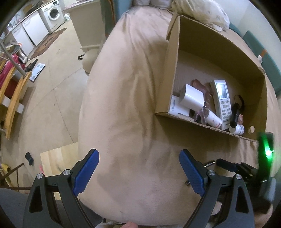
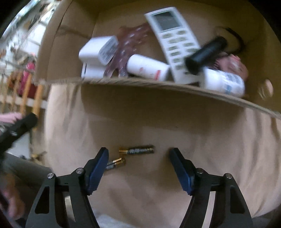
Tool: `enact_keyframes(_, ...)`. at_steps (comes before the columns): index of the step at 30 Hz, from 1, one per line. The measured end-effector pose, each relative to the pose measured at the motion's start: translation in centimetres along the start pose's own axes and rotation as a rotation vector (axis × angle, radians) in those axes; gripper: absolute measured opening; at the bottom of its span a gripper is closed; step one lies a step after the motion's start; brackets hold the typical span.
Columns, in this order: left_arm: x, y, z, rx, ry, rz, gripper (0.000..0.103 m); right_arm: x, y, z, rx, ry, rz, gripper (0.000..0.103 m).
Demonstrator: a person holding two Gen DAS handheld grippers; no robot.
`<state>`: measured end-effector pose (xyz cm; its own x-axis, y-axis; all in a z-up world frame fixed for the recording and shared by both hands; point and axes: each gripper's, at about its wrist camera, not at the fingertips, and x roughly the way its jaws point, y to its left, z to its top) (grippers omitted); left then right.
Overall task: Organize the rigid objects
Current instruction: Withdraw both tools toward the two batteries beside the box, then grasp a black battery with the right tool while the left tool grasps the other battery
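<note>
A cardboard box (image 1: 175,57) (image 2: 140,84) lies on the beige bed cover (image 1: 126,105). It holds a white remote (image 1: 221,103) (image 2: 173,40), a white charger (image 1: 191,97) (image 2: 98,50), a black flashlight (image 1: 235,114) (image 2: 207,54), white bottles (image 2: 147,67) and other items. Two batteries (image 2: 138,150) (image 2: 115,163) lie on the cover in front of the box, just ahead of my open, empty right gripper (image 2: 138,159). One battery (image 1: 209,164) shows in the left wrist view. My left gripper (image 1: 138,166) is open and empty above bare cover.
The other tool with a green light (image 1: 267,150) is at the right of the left wrist view. Floor to the left holds a wooden rack (image 1: 12,98), a scale (image 1: 37,71), a washing machine (image 1: 54,12) and cabinets. Pillows (image 1: 202,10) lie behind the box.
</note>
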<state>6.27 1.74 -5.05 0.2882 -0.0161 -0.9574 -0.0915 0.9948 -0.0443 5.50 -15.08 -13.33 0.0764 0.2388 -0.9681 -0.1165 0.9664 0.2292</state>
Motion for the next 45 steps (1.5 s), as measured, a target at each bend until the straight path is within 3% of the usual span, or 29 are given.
enact_keyframes(4,0.3,0.1,-0.1,0.001,0.012,0.007,0.092,1.1,1.5,-0.1,-0.034,-0.026,-0.103,0.076)
enact_keyframes(5,0.4,0.0,-0.2,0.003,0.015,0.010,0.092,1.0,1.6,-0.1,-0.041,-0.036,-0.116,0.064)
enact_keyframes(6,0.5,0.0,-0.2,0.007,0.017,0.014,0.092,0.9,1.6,-0.1,-0.048,-0.045,-0.127,0.045)
enact_keyframes(13,1.0,0.0,-0.4,0.009,0.038,0.019,0.092,-2.3,0.3,-0.3,-0.002,-0.062,-0.013,0.045)
enact_keyframes(19,1.5,-0.5,-1.1,-0.006,0.093,-0.010,0.091,-8.8,0.7,-1.3,-0.099,-0.170,0.020,0.045)
enact_keyframes(22,1.4,-2.2,-1.7,-0.006,0.087,0.019,0.091,-10.8,-0.6,-1.6,-0.104,-0.229,0.056,0.045)
enact_keyframes(28,2.5,-6.2,-3.7,-0.066,0.121,0.023,0.091,-11.6,-4.2,-0.7,0.039,-0.278,0.111,0.045)
enact_keyframes(32,4.5,-8.3,-5.4,-0.155,0.150,0.075,0.091,-13.1,-5.5,-0.2,0.070,-0.340,0.148,0.045)
enact_keyframes(36,6.2,-9.4,-6.2,-0.233,0.177,0.103,0.091,-13.2,-6.2,0.1,0.108,-0.340,0.173,0.045)
enact_keyframes(45,9.6,-10.7,-5.6,-0.261,0.233,0.156,0.094,-13.4,-6.6,0.9,0.127,-0.356,0.218,0.045)
